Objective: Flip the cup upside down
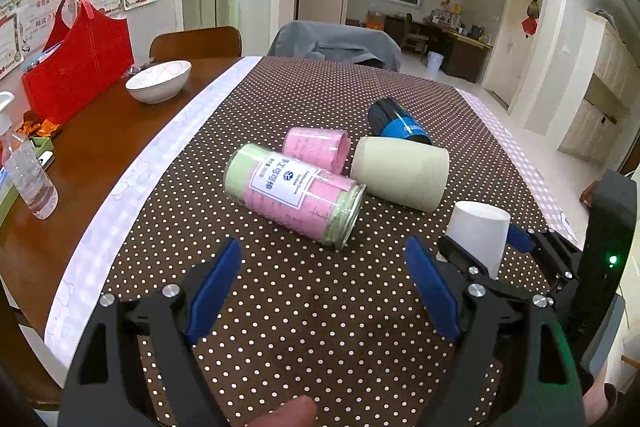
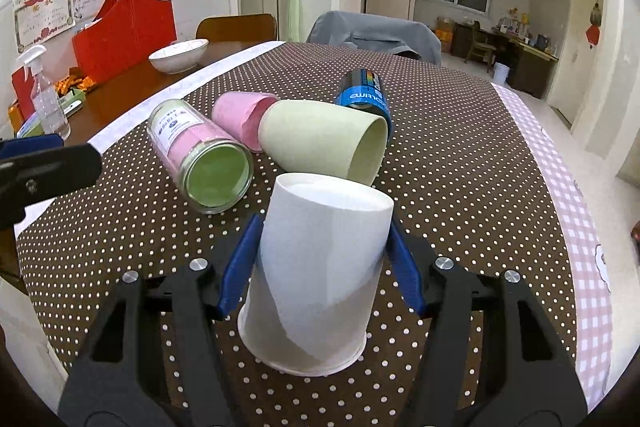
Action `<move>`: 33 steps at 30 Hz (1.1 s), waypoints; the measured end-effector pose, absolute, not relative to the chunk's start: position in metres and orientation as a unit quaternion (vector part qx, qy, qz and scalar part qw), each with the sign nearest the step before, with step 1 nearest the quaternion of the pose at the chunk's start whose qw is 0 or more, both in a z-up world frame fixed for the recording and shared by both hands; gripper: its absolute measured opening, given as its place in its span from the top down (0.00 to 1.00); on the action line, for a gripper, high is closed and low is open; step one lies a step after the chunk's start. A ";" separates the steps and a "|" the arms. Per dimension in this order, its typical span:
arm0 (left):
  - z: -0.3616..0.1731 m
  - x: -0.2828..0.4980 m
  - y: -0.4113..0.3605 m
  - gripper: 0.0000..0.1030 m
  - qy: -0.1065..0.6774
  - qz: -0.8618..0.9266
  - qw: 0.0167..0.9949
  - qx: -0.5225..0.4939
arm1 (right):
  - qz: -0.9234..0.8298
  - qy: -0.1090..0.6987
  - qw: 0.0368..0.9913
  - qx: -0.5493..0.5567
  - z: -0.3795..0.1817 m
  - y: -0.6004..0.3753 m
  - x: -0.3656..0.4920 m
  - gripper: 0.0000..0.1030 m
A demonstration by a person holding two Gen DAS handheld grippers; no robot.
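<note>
White paper cup point(image 2: 316, 267), mouth-down at lower centre, sits clamped in the right gripper point(image 2: 320, 267) jaws; squeezing could crumple it. Left gripper point(image 1: 324, 291) jaws are apart.

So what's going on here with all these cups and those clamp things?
A person is holding a two-finger clamp in each hand. The right gripper is closed on a white paper cup, which sits upside down, rim on the dotted tablecloth. The left gripper is open and holds nothing. Behind, a glass jar, a pink cup, a cream cup and a blue cup lie on their sides.
</note>
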State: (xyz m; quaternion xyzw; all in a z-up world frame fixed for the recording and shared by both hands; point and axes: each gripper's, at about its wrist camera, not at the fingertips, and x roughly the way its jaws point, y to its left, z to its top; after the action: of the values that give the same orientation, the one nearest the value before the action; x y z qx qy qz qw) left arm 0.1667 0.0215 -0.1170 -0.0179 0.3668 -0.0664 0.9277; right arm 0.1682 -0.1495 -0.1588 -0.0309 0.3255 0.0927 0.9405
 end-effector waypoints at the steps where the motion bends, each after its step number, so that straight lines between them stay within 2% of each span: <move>1: -0.117 0.167 0.021 0.20 0.367 -0.067 0.928 -0.018 | 0.095 0.329 0.939 -0.028 -0.159 -0.150 0.167 0.40; 6: -0.117 0.164 0.018 0.20 0.366 -0.071 0.928 -0.017 | 0.103 0.342 0.934 -0.022 -0.162 -0.152 0.159 0.38; 8: -0.116 0.161 0.017 0.20 0.365 -0.071 0.928 -0.017 | 0.106 0.345 0.932 -0.017 -0.162 -0.153 0.155 0.28; 10: -0.115 0.159 0.016 0.20 0.363 -0.071 0.929 -0.016 | 0.114 0.347 0.931 -0.005 -0.161 -0.155 0.152 0.08; 11: -0.114 0.157 0.016 0.20 0.363 -0.071 0.929 -0.016 | 0.116 0.347 0.931 0.001 -0.161 -0.157 0.150 0.06; 33: -0.083 0.110 -0.001 0.20 0.316 -0.078 0.946 -0.007 | 0.101 0.296 0.950 0.018 -0.124 -0.178 0.110 0.06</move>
State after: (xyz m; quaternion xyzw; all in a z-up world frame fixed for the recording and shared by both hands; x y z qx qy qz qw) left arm 0.1096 -0.0012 -0.0834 -0.0070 0.3156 -0.0780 0.9456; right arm 0.1100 -0.1778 -0.1237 0.0178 0.2958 0.1009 0.9497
